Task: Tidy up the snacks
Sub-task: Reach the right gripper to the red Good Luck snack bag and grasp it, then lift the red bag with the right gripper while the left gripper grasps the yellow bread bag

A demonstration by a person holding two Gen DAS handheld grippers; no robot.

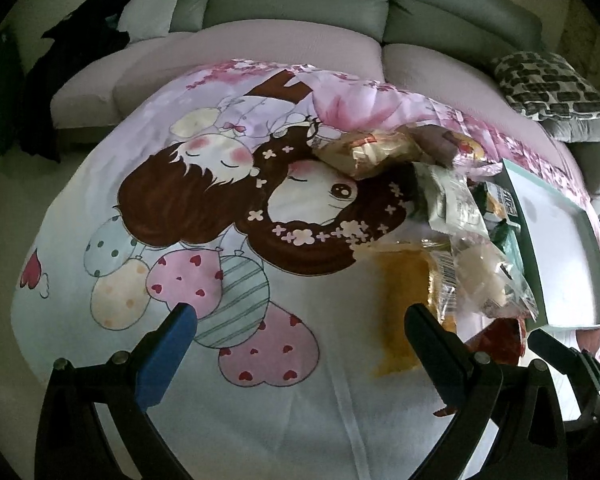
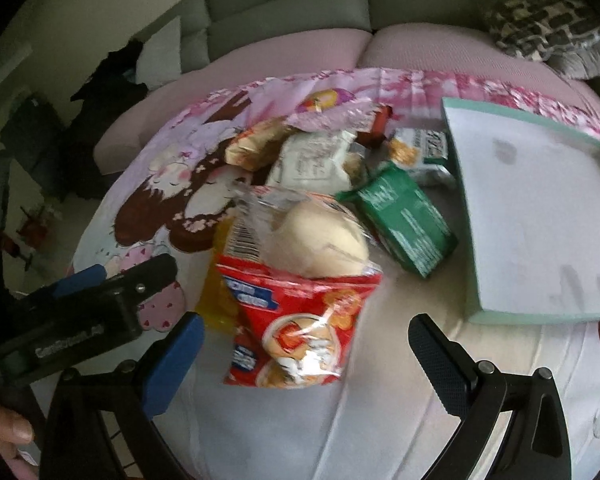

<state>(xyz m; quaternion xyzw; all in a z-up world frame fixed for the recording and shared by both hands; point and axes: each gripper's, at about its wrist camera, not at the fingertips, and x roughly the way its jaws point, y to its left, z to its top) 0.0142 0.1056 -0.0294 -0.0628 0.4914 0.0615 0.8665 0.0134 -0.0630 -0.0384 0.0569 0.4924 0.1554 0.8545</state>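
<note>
sofa sitting behind | cartoon sheet covering worktop | box lying empty, likely awaiting snacks | snack pile lying beside box | right gripper hovering over red packet, jaws apart | left gripper idling, jaws apart, holding nothing

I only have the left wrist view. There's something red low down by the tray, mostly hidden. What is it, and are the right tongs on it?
Observer: A red snack packet lying on the cloth. The right tongs are open, with the packet ahead between them, not gripped.
Operator: Anything resting on it?
Observer: Yes, a pale bun in a clear wrapper overlaps its far edge.
Operator: What's next to the tray?
Observer: A green box lies beside the left edge of the tray.
</note>
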